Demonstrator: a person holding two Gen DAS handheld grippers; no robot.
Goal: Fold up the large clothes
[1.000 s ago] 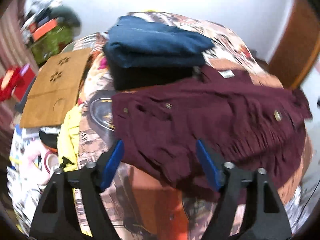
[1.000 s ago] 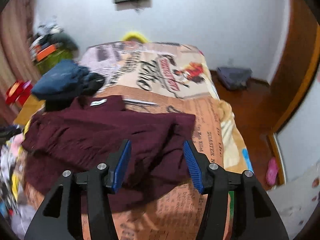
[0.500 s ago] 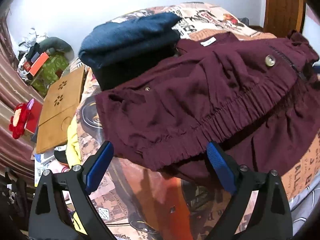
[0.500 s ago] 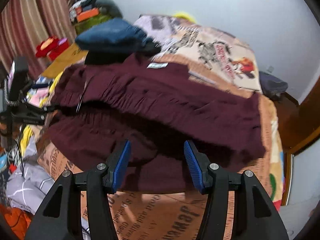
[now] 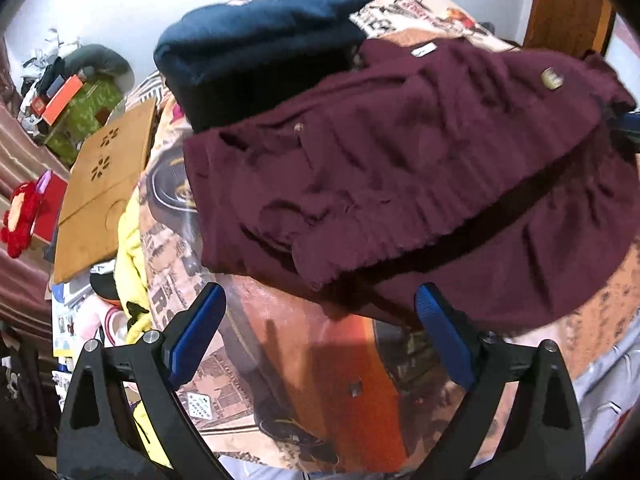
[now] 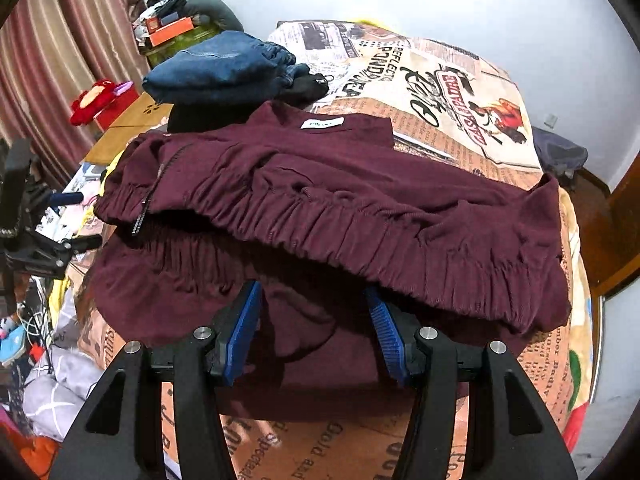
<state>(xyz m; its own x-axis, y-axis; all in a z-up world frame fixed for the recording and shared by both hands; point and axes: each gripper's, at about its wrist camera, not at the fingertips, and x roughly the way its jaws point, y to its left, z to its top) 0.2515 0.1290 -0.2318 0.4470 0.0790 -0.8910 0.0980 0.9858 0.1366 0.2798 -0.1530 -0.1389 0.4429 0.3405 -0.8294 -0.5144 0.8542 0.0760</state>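
A large maroon garment with buttons and a gathered elastic hem lies spread and partly folded over itself on a bed with a newspaper-print cover. It also shows in the right wrist view, white label up. My left gripper is open and empty, just in front of the garment's near left edge. My right gripper is open and empty, its blue pads over the garment's lower layer below the gathered hem.
A stack of folded dark blue and black clothes sits behind the garment, also in the right wrist view. A wooden board and yellow cloth lie left of the bed. Clutter fills the floor. Door at right.
Both grippers have swung around the bed and come closer to the garment. The right gripper now reaches over its lower layer. The garment lies much as before.
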